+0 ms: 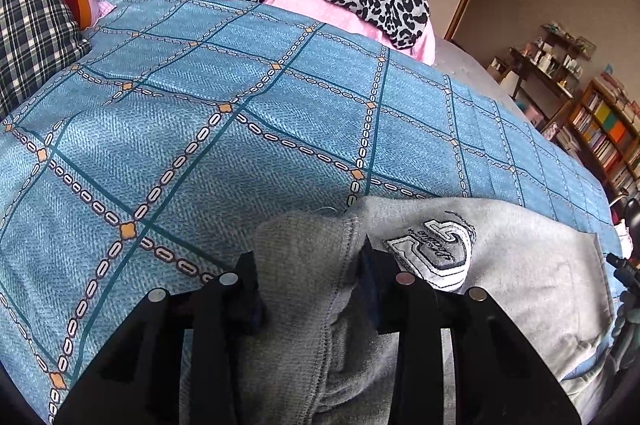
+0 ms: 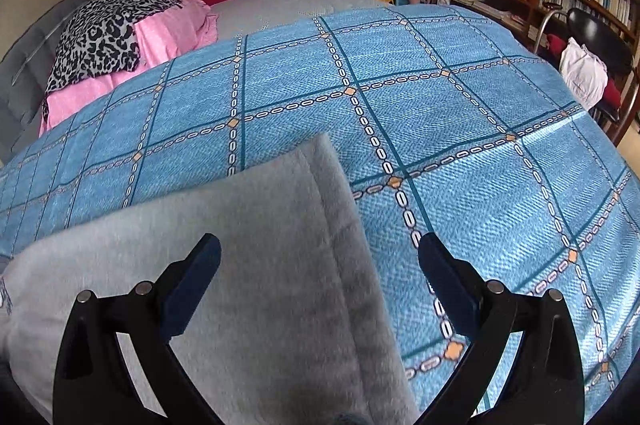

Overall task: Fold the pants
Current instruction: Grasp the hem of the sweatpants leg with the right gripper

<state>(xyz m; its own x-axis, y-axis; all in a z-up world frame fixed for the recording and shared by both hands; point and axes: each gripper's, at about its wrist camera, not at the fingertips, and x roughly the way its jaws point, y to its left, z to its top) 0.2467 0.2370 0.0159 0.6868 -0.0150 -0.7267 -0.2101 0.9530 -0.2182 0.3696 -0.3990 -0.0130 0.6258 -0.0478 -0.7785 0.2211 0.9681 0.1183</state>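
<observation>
The gray sweatpants (image 1: 500, 265) are lying on the blue checked bedspread (image 1: 240, 129) on the bed. The left tongs (image 1: 308, 257) are reaching low over the bed and pinching a bunched-up fold of the gray cloth. The right tongs (image 2: 320, 245) are hanging wide open over a flat corner of the pants, gripping nothing.

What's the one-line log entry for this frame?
task: fold pants | left gripper: jaws shut on gray pants, bunched | right gripper: jaws open over pants | surface: blue quilt
</observation>
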